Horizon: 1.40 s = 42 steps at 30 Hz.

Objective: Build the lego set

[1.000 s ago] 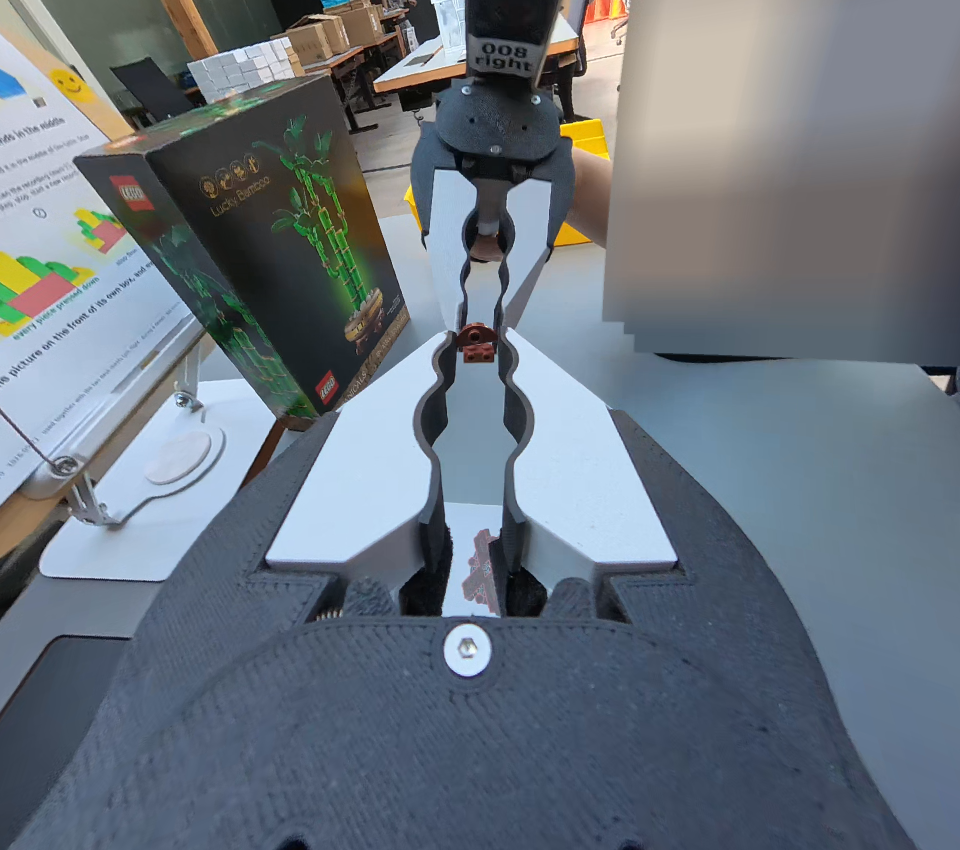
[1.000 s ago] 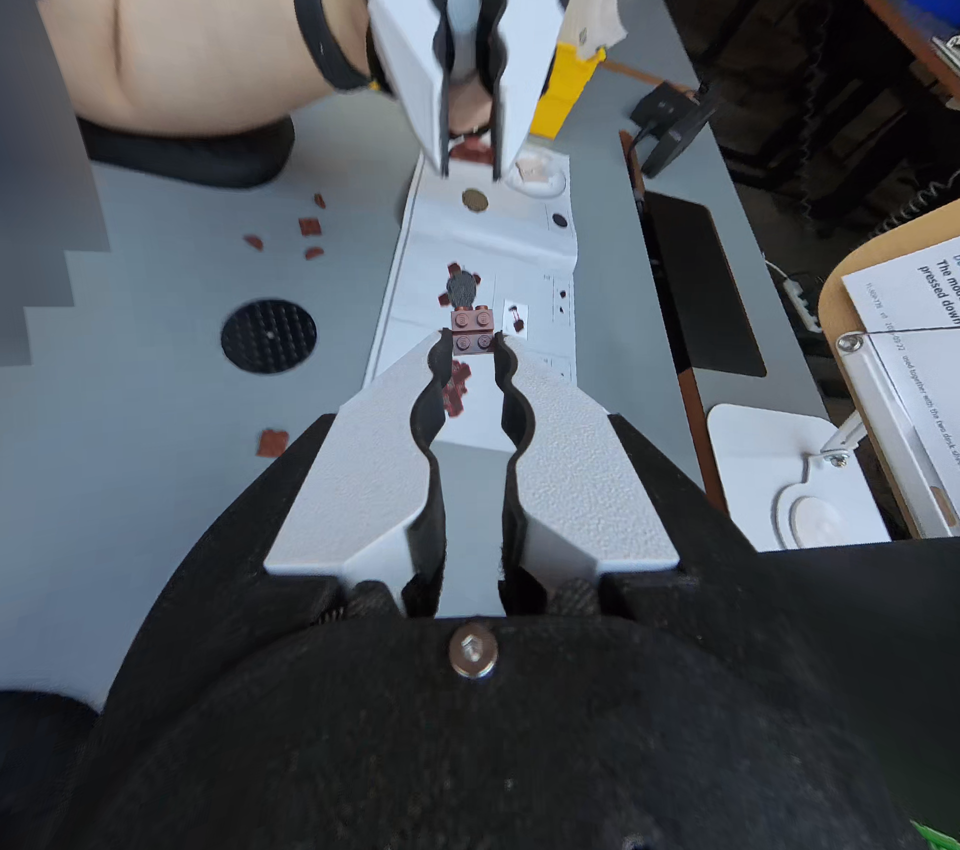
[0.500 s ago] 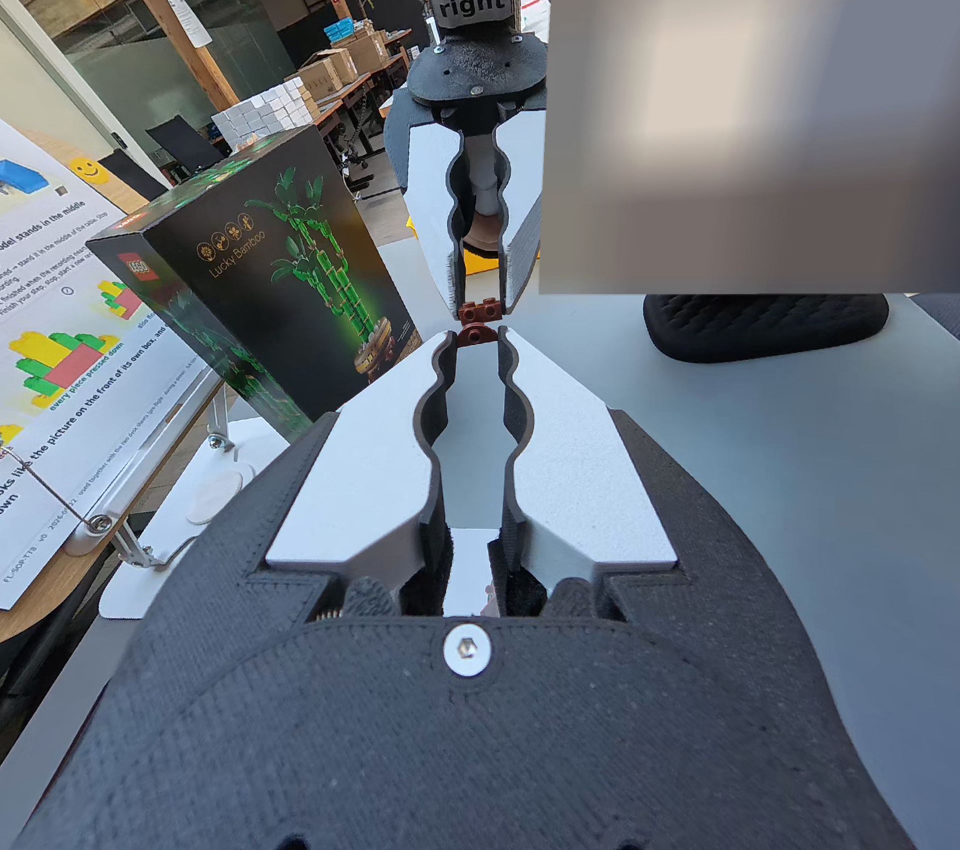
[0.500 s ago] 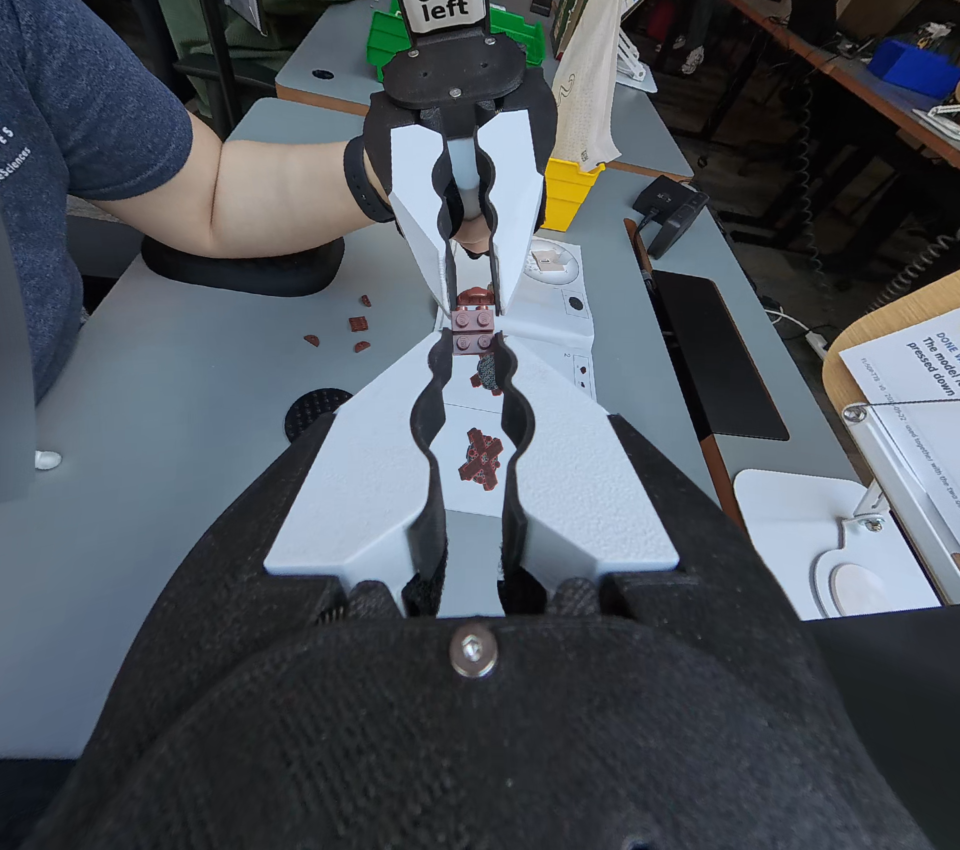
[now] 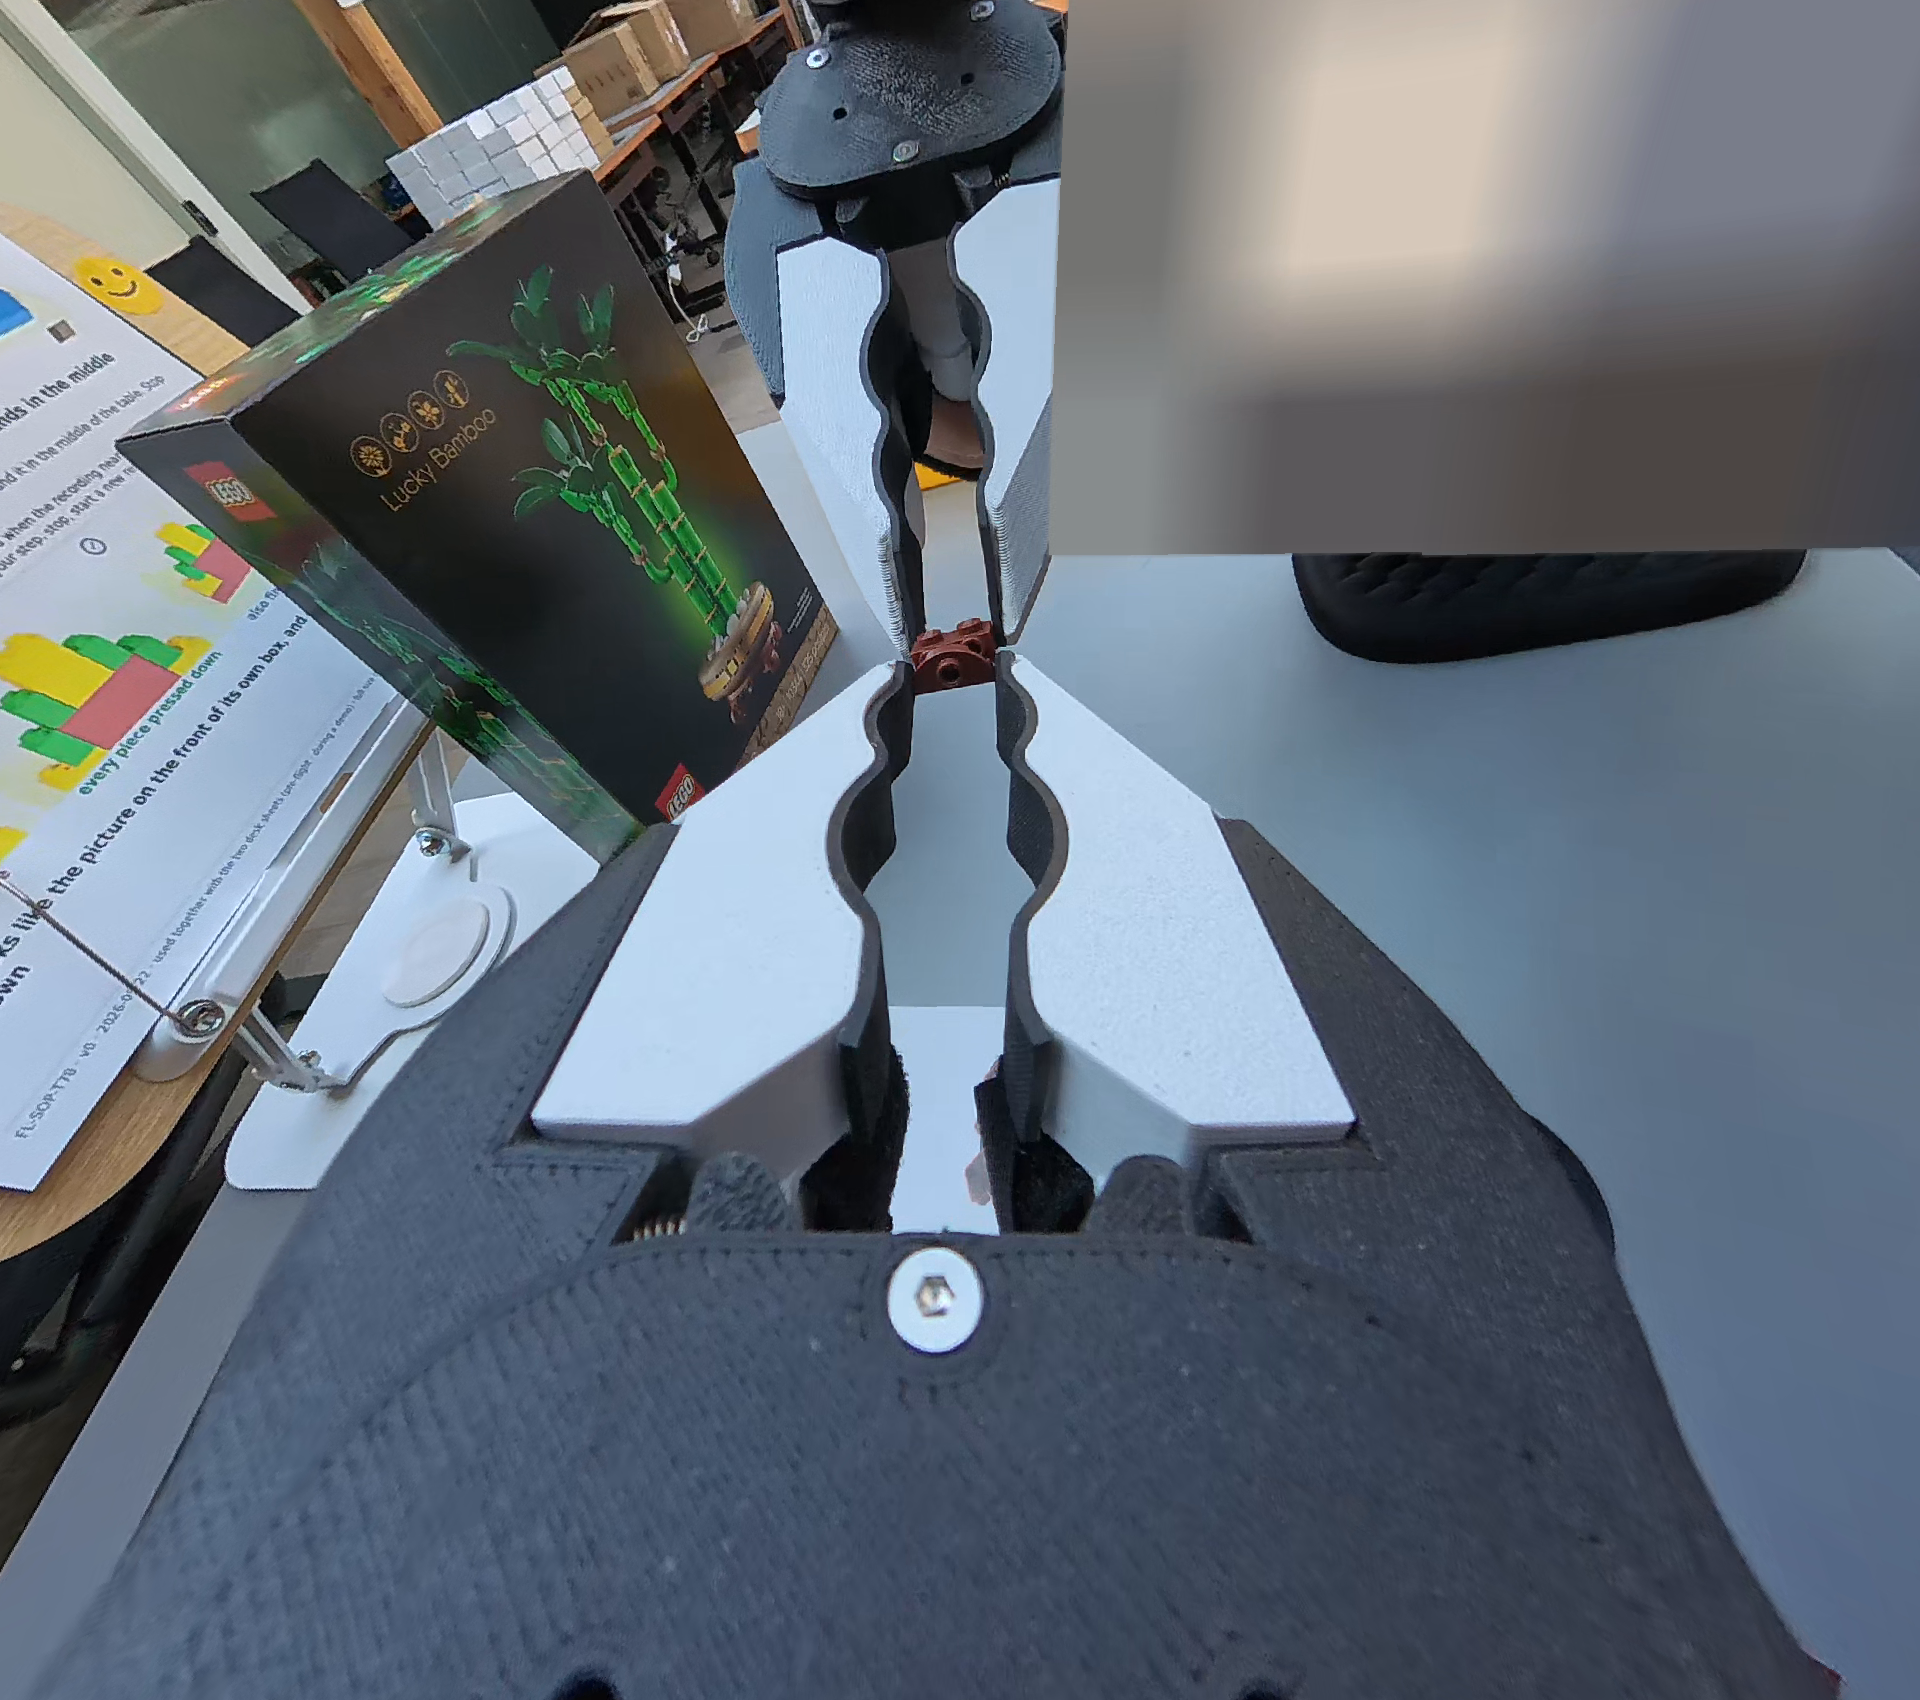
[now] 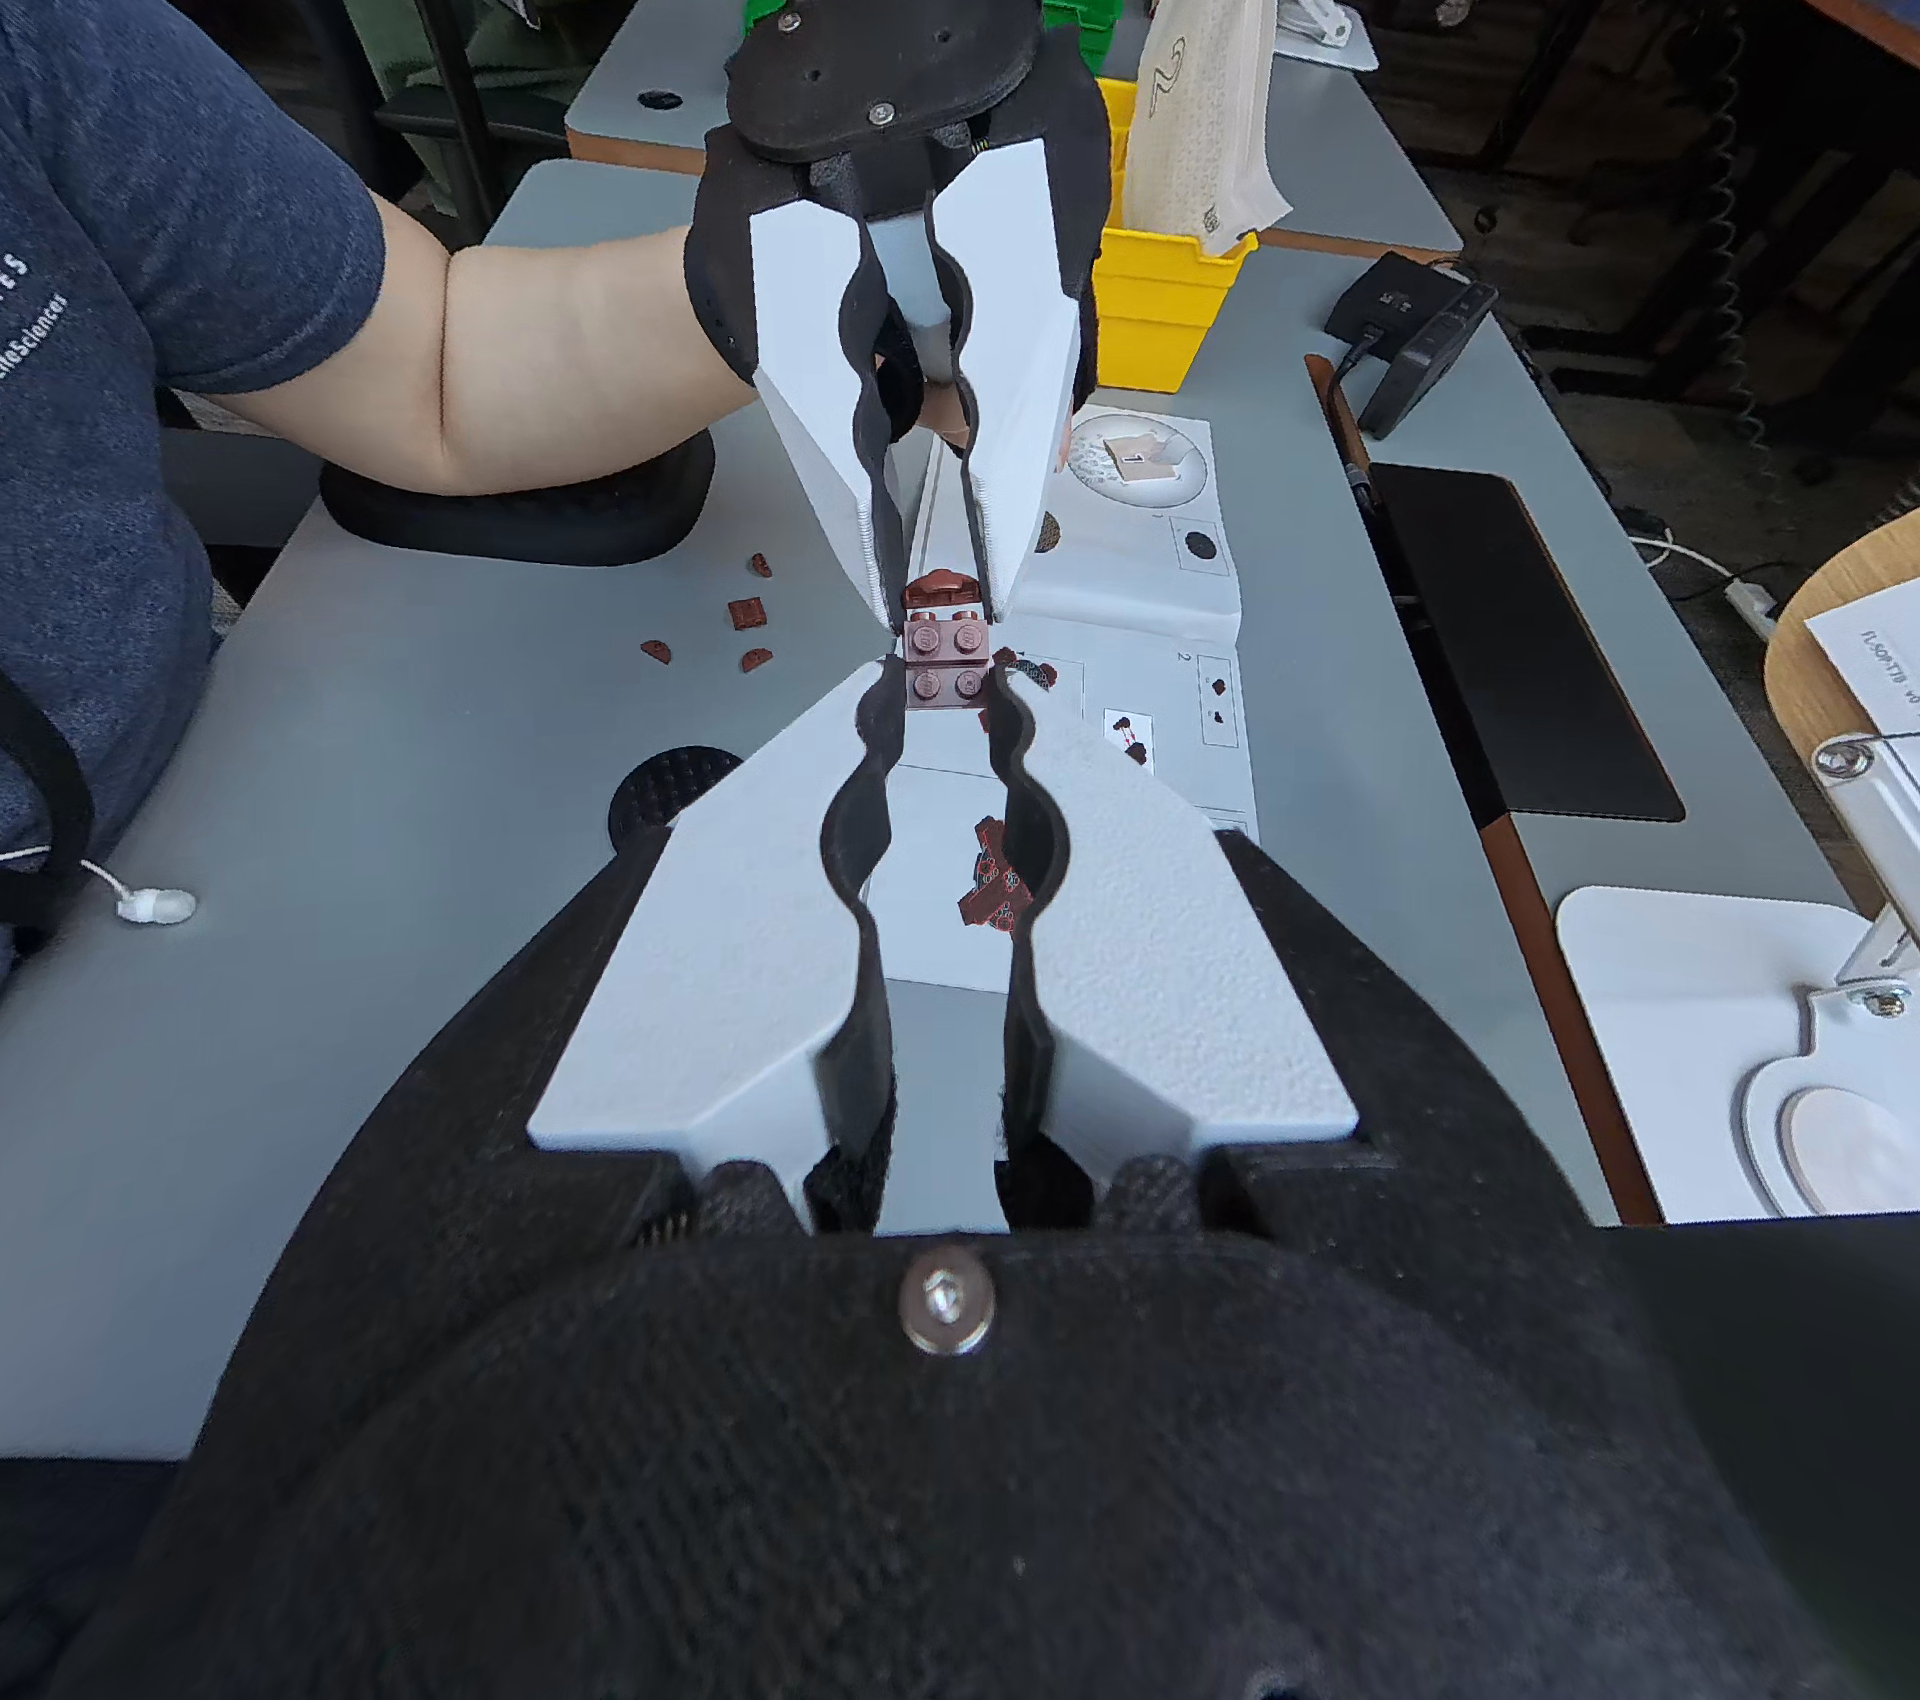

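My left gripper (image 5: pixel 954 682) is shut on a small rounded reddish-brown piece (image 5: pixel 951 674). My right gripper (image 6: pixel 943 686) is shut on a brown studded plate piece (image 6: pixel 945 663). The two grippers point at each other, tip to tip, above the grey table (image 6: pixel 416 819). The two pieces touch between the tips. In the right wrist view the left gripper (image 6: pixel 940 611) comes down from above with the rounded piece (image 6: pixel 940 588) against the plate's far edge. In the left wrist view the right gripper (image 5: pixel 956 624) holds the studded piece (image 5: pixel 961 638) just above mine.
The set's dark box (image 5: pixel 499 528) stands at the left beside a printed sheet on a stand (image 5: pixel 125 715). An open instruction booklet (image 6: pixel 1132 611) lies under the grippers with a small brown assembly (image 6: pixel 997 887) on it. Loose brown pieces (image 6: pixel 743 611), a black arm rest (image 6: pixel 520 507) and a yellow bin (image 6: pixel 1164 310) lie beyond. Only a small space, under 4 cm, lies between the two pairs of fingers. Left tips and right tips are each some 35 cm from the black arm rest (image 6: pixel 520 507).
The two grippers have closed the gap between them. The two held pieces, apart a second ago, now touch. Both grippers stayed shut.
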Tool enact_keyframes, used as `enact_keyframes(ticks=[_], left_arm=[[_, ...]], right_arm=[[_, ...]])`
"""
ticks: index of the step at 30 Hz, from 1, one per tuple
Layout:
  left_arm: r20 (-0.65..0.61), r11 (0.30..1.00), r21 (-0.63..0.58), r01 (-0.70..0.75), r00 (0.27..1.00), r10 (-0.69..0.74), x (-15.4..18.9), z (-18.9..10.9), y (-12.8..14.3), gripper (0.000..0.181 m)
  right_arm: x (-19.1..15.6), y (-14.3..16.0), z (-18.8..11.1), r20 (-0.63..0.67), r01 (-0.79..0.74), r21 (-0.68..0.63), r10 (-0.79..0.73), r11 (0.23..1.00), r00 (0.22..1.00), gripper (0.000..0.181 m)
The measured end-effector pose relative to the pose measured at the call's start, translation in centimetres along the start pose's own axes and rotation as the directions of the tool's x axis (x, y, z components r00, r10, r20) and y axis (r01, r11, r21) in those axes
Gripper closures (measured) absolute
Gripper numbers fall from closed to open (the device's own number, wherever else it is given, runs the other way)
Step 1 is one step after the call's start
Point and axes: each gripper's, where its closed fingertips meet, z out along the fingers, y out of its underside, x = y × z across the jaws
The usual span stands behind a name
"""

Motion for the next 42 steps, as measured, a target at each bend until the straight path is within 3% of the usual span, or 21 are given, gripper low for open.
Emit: enact_keyframes(ticks=[4, 6, 9, 12, 15, 18, 21, 30, 35, 37, 40, 42], left_arm=[[-0.005, 1.000, -0.008, 0.004, 1.000, -0.004, -0.1, 0.2, 0.5, 0.167], [-0.001, 1.000, -0.009, 0.016, 1.000, -0.017, -0.3, 0.4, 1.0, 0.167], [-0.074, 0.996, -0.005, 0.088, 0.993, -0.088, 0.3, 1.4, 2.3, 0.167], [-0.193, 0.981, -0.034, 0.189, 0.962, -0.192, 1.8, 2.6, 3.9, 0.168], [-0.191, 0.985, -0.061, 0.164, 0.966, -0.173, 2.1, 3.6, 5.2, 0.168], [-0.215, 0.988, -0.081, 0.132, 0.965, -0.147, 3.2, 4.5, 5.9, 0.167], [-0.228, 0.991, -0.098, 0.089, 0.967, -0.109, 4.6, 5.5, 7.0, 0.167], [-0.237, 0.984, -0.169, 0.061, 0.966, -0.101, 10.3, 8.4, 9.4, 0.167], [-0.176, 0.973, -0.227, -0.035, 0.984, -0.006, 11.8, 9.8, 10.3, 0.167], [-0.145, 0.960, -0.267, -0.084, 0.988, 0.046, 11.9, 10.2, 10.9, 0.167], [-0.141, 0.944, -0.311, -0.111, 0.988, 0.069, 12.7, 10.8, 11.6, 0.167], [-0.127, 0.939, -0.331, -0.097, 0.990, 0.057, 13.1, 11.2, 11.8, 0.167]], right_arm=[[0.4, 1.1, -0.2, 0.016, -0.030, -0.022, 0.031, 0.999, 0.999, 0.166], [0.8, 3.2, -0.5, 0.020, -0.064, -0.098, 0.067, 0.993, 0.998, 0.166], [1.6, 8.9, -0.9, 0.025, -0.129, -0.236, 0.139, 0.963, 0.990, 0.166], [1.9, 14.3, -0.3, -0.022, -0.304, -0.307, 0.313, 0.902, 0.950, 0.166], [0.3, 18.3, -0.6, -0.169, -0.371, -0.374, 0.330, 0.850, 0.929, 0.166], [-2.3, 19.3, -1.0, -0.225, -0.398, -0.369, 0.335, 0.840, 0.915, 0.166], [-4.6, 20.7, -1.2, -0.217, -0.315, -0.413, 0.243, 0.854, 0.945, 0.166], [-6.8, 21.3, -1.8, -0.171, -0.217, -0.425, 0.158, 0.879, 0.972, 0.166], [-8.3, 20.9, -1.6, -0.093, -0.118, -0.402, 0.088, 0.908, 0.992, 0.163], [-8.1, 20.9, -2.1, -0.109, -0.098, -0.398, 0.059, 0.912, 0.992, 0.153], [-7.5, 19.2, -3.1, -0.157, -0.160, -0.319, 0.114, 0.934, 0.981, 0.151], [-7.1, 17.8, -3.7, -0.197, -0.239, -0.255, 0.192, 0.937, 0.961, 0.163]])
